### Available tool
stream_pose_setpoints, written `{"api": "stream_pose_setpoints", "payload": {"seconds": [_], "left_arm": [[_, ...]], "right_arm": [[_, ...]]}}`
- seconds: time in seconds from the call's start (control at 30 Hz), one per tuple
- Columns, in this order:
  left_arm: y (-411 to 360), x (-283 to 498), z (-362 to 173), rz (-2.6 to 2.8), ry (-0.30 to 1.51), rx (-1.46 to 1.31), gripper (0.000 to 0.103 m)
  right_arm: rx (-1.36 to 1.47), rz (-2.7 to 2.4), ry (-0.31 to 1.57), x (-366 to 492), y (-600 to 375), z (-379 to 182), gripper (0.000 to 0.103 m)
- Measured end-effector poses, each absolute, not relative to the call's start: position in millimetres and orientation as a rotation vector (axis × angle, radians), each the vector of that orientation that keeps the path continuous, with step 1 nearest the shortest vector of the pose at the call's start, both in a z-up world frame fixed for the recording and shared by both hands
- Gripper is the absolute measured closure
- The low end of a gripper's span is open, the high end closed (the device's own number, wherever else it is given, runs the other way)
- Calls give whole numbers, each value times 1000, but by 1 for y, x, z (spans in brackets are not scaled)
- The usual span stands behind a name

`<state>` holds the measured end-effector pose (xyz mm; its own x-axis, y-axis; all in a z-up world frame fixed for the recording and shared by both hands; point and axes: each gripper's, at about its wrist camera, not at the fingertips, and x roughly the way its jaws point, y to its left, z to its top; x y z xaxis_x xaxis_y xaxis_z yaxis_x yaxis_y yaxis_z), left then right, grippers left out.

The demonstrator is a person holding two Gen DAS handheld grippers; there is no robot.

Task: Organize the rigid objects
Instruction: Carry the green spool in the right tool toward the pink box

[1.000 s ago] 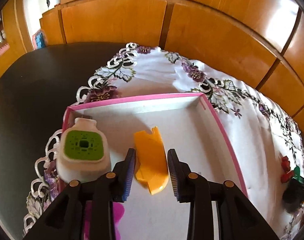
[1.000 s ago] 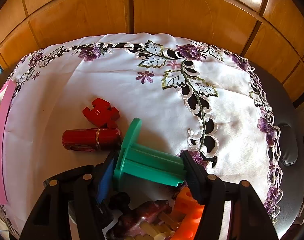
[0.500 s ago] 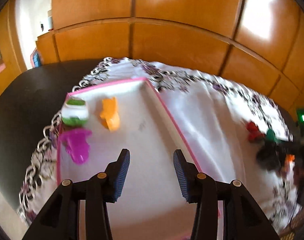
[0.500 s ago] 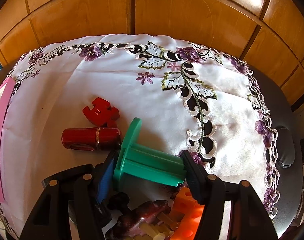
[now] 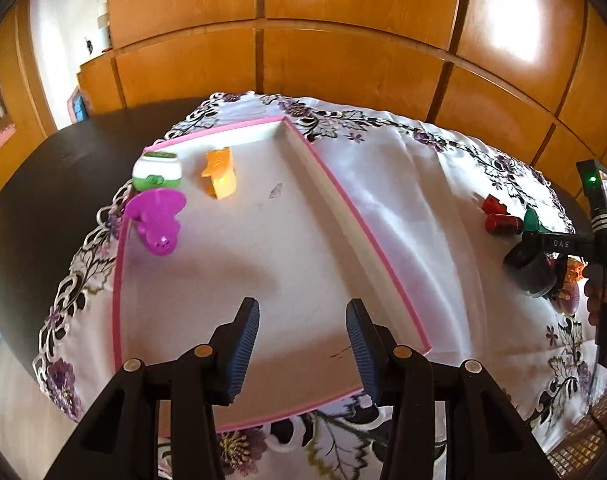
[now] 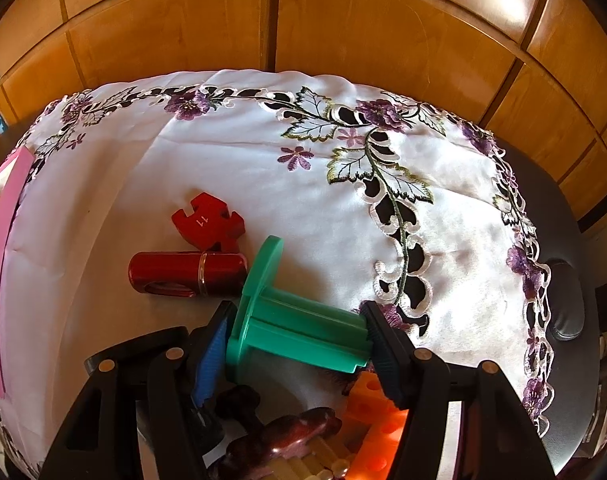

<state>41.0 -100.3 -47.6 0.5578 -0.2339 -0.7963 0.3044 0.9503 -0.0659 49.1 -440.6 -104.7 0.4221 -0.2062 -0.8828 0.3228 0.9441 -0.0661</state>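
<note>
Right wrist view, right claw (image 6: 299, 344) clamped on green spool (image 6: 299, 330), left claw (image 5: 303, 344) just parted, empty, above pink-rimmed tray (image 5: 383, 256).

White tablecloth (image 6: 231, 168), purple-flower and green-leaf embroidered edge. White tray (image 5: 367, 232), pink rim. In it: orange piece (image 5: 219, 172), magenta piece (image 5: 157, 216), white-green piece (image 5: 157, 170). Teal spool (image 6: 299, 320), dark red cylinder (image 6: 187, 274), red block (image 6: 207, 222).

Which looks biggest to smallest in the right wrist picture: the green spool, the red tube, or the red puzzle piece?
1. green spool, though it is nearest the camera
2. red tube
3. red puzzle piece, close to the tube in looks, and it lies farther back
</note>
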Motion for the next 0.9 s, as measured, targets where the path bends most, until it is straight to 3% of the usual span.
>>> {"api": "stream_pose_setpoints", "payload": {"seconds": [0.63,0.9], "left_arm": [[-70,36,-47,-266,911,64,57],[-54,39,-44,-238,897,40,57]], "right_arm": [[128,-408,1078,43,-449,-103,39],[142,-384,955,38,-435,-71,39]]}}
